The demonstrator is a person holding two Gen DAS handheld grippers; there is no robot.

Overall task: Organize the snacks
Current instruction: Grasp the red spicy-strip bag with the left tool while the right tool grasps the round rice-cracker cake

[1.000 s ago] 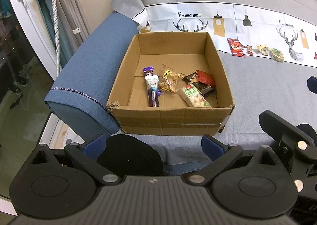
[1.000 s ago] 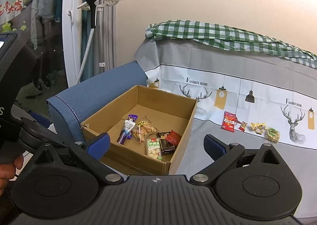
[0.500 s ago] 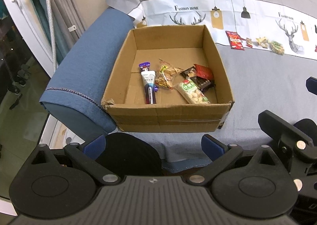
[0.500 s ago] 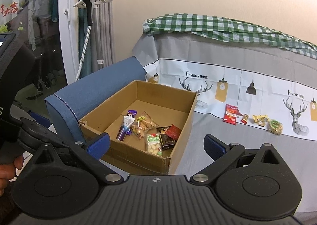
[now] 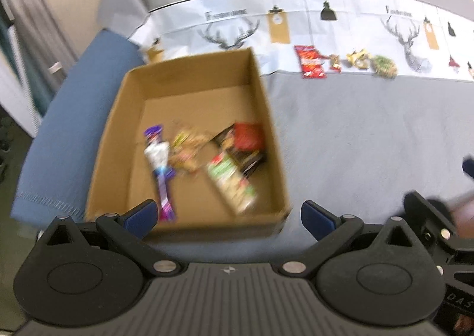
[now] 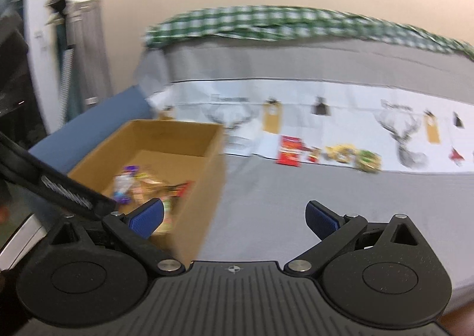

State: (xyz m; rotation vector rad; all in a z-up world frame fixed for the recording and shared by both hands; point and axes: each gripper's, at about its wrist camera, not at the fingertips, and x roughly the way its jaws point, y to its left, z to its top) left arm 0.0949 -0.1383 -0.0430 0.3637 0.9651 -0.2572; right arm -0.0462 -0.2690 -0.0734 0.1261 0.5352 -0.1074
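Snacks [image 6: 328,153] are lying in a row far right of the box [image 6: 189,170], nearer the right tool [image 6: 234,217]; both tools' jaws are standing apart, holding nothing.

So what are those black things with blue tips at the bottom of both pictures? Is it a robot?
No robot. A person holds a pincher tool in each hand, with a camera on each, so one picture looks along the left gripper and the other along the right gripper. Both are open and hold nothing. Ahead is a cardboard box on a sofa with a grey cover, with a few snack packets already inside. More snacks wait in a row outside: a red packet, some small sweets and a green one. The pictures are blurry.
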